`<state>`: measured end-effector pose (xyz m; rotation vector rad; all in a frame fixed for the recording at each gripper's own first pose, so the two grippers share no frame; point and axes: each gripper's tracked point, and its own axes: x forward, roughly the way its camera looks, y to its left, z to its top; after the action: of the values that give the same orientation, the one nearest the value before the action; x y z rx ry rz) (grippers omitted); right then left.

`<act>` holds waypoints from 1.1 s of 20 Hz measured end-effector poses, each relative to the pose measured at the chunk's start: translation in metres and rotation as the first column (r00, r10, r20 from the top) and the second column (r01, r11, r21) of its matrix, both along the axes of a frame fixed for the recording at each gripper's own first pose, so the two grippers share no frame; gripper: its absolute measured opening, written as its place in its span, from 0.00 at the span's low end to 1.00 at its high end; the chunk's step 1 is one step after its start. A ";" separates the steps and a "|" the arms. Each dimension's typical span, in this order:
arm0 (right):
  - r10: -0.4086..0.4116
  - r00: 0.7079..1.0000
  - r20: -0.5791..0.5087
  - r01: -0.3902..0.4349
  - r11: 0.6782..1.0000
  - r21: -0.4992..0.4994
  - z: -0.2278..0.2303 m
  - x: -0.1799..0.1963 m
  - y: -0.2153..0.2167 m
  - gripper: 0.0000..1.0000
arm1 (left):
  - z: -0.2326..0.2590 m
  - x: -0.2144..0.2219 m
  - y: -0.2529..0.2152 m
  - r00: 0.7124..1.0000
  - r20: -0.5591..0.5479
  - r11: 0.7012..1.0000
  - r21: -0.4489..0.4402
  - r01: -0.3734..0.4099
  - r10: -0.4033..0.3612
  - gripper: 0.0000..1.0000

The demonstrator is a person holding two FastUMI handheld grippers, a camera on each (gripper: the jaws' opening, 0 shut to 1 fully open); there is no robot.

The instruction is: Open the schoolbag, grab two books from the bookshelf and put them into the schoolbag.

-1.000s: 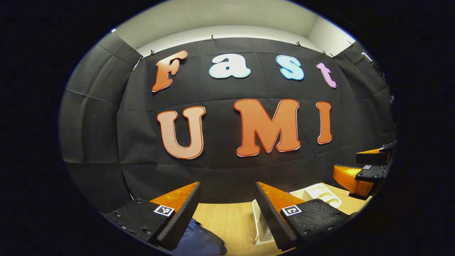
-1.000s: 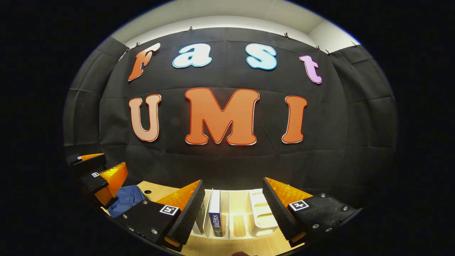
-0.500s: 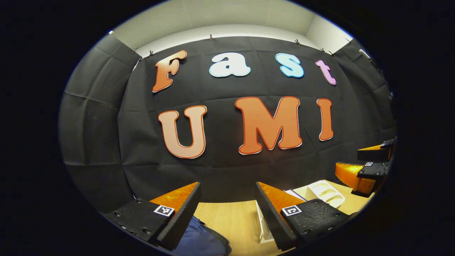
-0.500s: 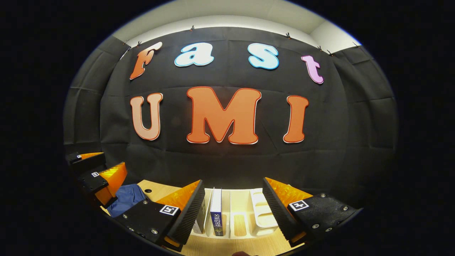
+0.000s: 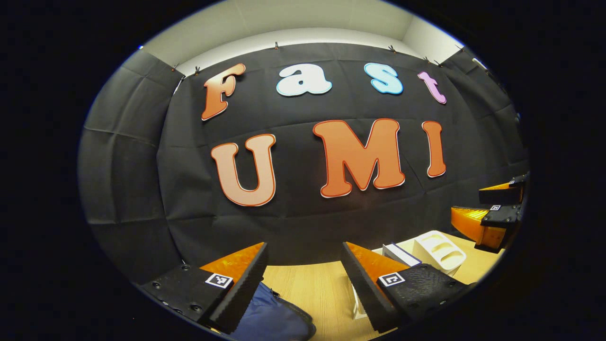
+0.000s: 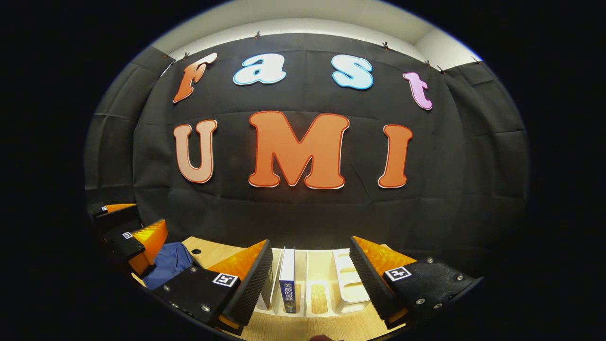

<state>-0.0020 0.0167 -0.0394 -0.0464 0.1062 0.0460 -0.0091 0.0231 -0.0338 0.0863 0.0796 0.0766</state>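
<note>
- Left gripper view: the left hand-held gripper (image 5: 303, 279) hovers over the wooden tabletop (image 5: 307, 289) with its jaws spread wide and nothing between them.
- Blue fabric of the schoolbag (image 5: 272, 319) lies on the tabletop just below and partly behind the left finger, at the bottom edge of this view.
- To the right, partly behind the right finger, stands the white bookshelf (image 5: 438, 251), with a white-covered book (image 5: 400, 254) leaning in it beside the end divider.
- The right hand-held gripper (image 5: 492, 213) shows at the far right edge, above the bookshelf, its fingers apart.
- Right gripper view: the right hand-held gripper (image 6: 310, 279) is likewise held open and empty, pointed straight at the bookshelf (image 6: 348, 284).
- Between its fingers a book with a dark blue spine (image 6: 287, 286) stands upright in a slot; a second, pale book (image 6: 269, 293) sits just left of it, partly hidden by the left finger.
- The slots to the right of the books hold nothing.
- At the left edge the left hand-held gripper (image 6: 128, 227) hangs above the schoolbag (image 6: 168, 265), which rests on the tabletop (image 6: 208, 251) well apart from the bookshelf; whether the bag is open I cannot tell.
</note>
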 end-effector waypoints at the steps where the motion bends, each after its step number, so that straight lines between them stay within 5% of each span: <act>1: 0.001 1.000 -0.002 -0.001 1.000 -0.003 -0.002 0.000 0.000 0.96 | -0.004 0.001 0.002 1.000 -0.014 1.000 0.003 -0.002 0.002 0.96; 9: -0.011 0.999 -0.031 0.010 1.000 -0.016 -0.014 0.006 -0.007 0.96 | -0.092 0.002 0.025 0.968 -0.250 0.999 0.039 0.004 0.006 0.96; 17: -0.051 0.997 -0.054 0.049 0.998 -0.043 -0.026 0.009 -0.025 0.96 | -0.202 -0.030 0.043 0.840 -0.543 0.996 0.086 0.029 0.022 0.99; 22: -0.074 0.993 -0.093 0.068 0.995 -0.070 -0.041 0.004 -0.033 0.97 | -0.246 -0.046 0.048 0.793 -0.609 0.987 0.142 0.081 0.022 0.99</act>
<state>0.0022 -0.0163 -0.0808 -0.1070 0.2047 -0.0267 -0.0546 0.0716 -0.2802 0.2744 0.7265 0.0204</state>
